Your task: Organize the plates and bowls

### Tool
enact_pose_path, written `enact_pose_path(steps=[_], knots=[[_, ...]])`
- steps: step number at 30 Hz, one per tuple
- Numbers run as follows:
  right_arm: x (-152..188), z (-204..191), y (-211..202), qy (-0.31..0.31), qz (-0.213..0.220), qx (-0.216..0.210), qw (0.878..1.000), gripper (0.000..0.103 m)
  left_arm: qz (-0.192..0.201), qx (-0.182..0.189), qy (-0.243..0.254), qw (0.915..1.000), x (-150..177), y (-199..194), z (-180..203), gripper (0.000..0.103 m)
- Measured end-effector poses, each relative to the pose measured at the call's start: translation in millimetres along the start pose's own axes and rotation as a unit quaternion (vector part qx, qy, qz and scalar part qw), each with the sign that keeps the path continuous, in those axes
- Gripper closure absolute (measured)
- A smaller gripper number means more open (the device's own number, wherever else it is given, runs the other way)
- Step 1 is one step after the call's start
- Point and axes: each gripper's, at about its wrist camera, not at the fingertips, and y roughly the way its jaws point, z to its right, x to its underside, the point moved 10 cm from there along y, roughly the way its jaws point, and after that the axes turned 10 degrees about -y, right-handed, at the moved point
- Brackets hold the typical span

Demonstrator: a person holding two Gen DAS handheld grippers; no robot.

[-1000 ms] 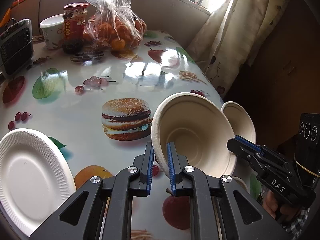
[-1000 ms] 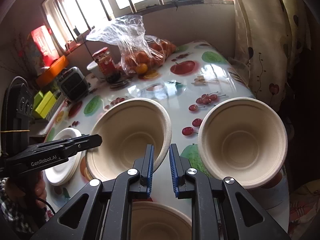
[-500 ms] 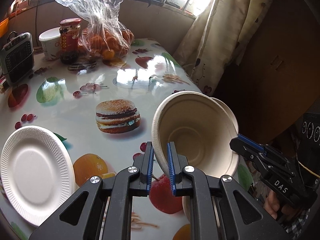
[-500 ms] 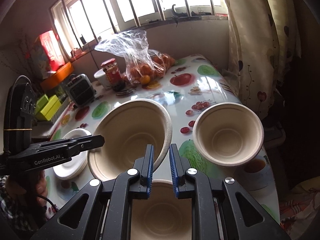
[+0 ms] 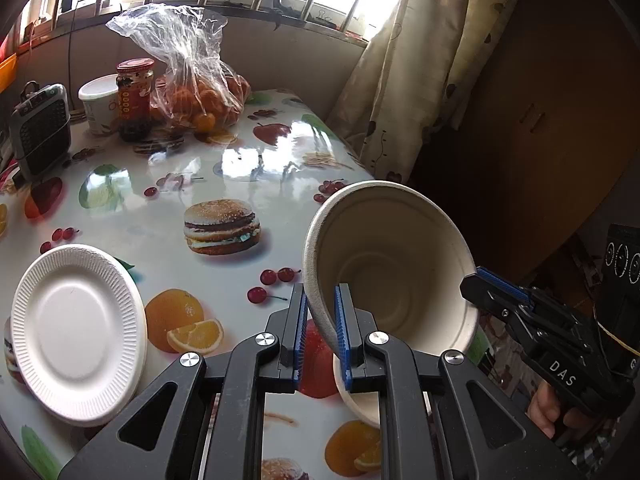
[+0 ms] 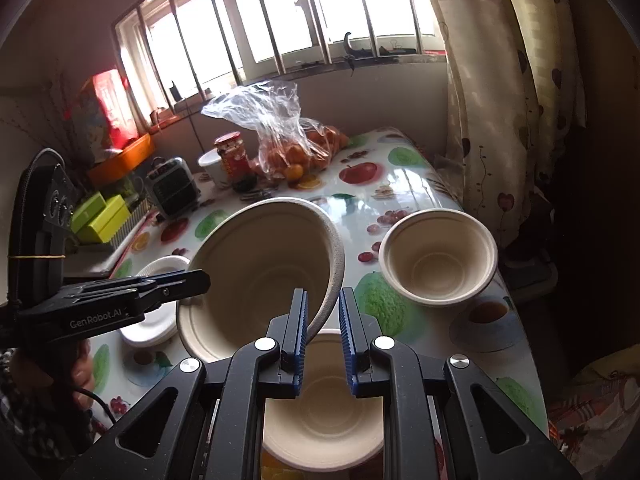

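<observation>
Aloft over the near right corner of a glossy fruit-and-burger printed tablecloth [image 5: 240, 168], a beige round moulded-fibre bowl [image 5: 392, 264] hangs tilted, its smooth ringed inside facing both cameras and its rough speckled outer wall turned to the left gripper [image 5: 320, 332]. That gripper's blue-padded tongs are clamped on the bowl's near rim, one pad inside and one outside. The right gripper [image 6: 322, 328], held by a hand in a checked sleeve, pinches the opposite rim with its tongs likewise closed on it. Directly beneath the lifted bowl a second beige fibre bowl [image 6: 324, 408] sits upright at the near edge, and a third matching bowl [image 6: 438, 258] stands apart near the right edge. A white ridged paper plate [image 5: 76, 332] lies flat by the near left edge. At the far edge stand a clear plastic bag of oranges [image 5: 196, 92], a red-lidded glass jar [image 5: 134, 98] and a white tub [image 5: 98, 104]
</observation>
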Motion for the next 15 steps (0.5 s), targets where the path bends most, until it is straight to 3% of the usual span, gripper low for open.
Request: enact_pose_path(steps=[15], knots=[[27,1,-25,0.010,0.003,0.017,1.000,0.087,-0.013,0.007,0.018,0.9997,28,-5,15,0.089]])
